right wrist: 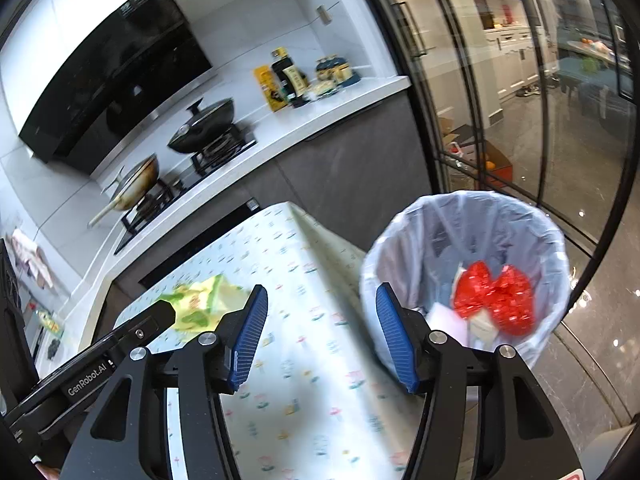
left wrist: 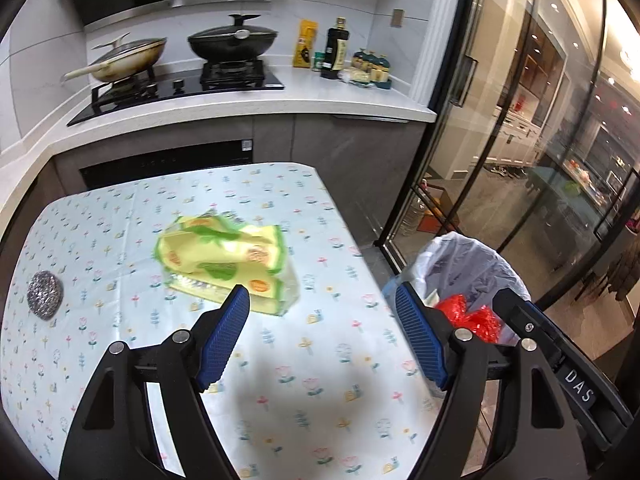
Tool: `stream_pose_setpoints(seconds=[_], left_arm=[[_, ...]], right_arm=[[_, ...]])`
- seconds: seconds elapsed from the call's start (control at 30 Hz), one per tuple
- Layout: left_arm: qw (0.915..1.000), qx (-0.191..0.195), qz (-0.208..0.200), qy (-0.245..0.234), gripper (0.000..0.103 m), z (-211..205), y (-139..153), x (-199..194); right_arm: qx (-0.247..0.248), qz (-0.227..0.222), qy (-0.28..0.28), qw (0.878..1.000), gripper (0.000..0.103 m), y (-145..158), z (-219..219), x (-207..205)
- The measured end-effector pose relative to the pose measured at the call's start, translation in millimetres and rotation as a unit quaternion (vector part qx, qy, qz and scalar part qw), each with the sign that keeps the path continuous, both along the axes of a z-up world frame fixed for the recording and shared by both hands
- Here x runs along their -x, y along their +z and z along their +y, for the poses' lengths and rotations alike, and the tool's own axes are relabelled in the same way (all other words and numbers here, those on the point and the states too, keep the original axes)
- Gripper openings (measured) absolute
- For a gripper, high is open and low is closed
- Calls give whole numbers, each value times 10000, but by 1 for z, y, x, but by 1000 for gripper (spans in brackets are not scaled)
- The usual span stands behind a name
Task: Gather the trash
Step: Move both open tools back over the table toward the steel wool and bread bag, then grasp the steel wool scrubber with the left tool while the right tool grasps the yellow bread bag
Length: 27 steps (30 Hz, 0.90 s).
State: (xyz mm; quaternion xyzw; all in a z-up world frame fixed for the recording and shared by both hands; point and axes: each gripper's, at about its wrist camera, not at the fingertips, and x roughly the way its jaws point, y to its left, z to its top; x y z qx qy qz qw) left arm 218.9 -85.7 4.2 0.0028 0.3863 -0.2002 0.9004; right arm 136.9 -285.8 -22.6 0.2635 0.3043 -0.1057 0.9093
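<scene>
Above the near end of a table (left wrist: 120,220) covered with a pale blue flower-printed cloth, the left hand-held gripper (left wrist: 322,300) is hanging with its blue ribbed pads (left wrist: 222,344) standing wide apart, gripping nothing and touching nothing. Beside it, the right hand-held gripper (right wrist: 318,302) is hovering over the table's right edge, its blue pads (right wrist: 248,336) also parted with only air between them; in the right wrist view the black body of the left tool is showing at the lower left.

Lying on the cloth ahead of the left tool's pads is a crumpled yellow-and-green printed plastic wrapper (left wrist: 224,258), slack and partly see-through at its near end, blurred in both views. A round silver steel-wool scourer (left wrist: 45,294) is sitting well apart from it, near the table's left edge. Nothing is standing between the left tool's open pads and the wrapper.

Just off the table's right side, a round bin lined with a thin white plastic bag (right wrist: 400,248) is standing on the floor, holding crinkled red plastic (right wrist: 496,296) and some pale paper scraps. Behind the table, a white counter is carrying a black gas hob with a lidded black wok (left wrist: 233,42) and a cream pan, plus bottles and jars. Glass doors with black frames are running along the right.
</scene>
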Motion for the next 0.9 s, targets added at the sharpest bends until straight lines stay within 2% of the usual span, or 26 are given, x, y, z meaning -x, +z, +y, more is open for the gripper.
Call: stream_pose_setpoints(seconds=[0.37,0.57,0.9], left_arm=[[9964,-22,91,847,83,111,-16,-28],[9897,-105,233,1409,90,180,-33,-44],[9747,-227,507,2166,94,275,-64,-81]], right_arm=[[110,176,522,9984,60,-4,73,-42],[132,274,717,9970,68,-12,108,-64],[445,614,933,9927,70,-35,140,-122]])
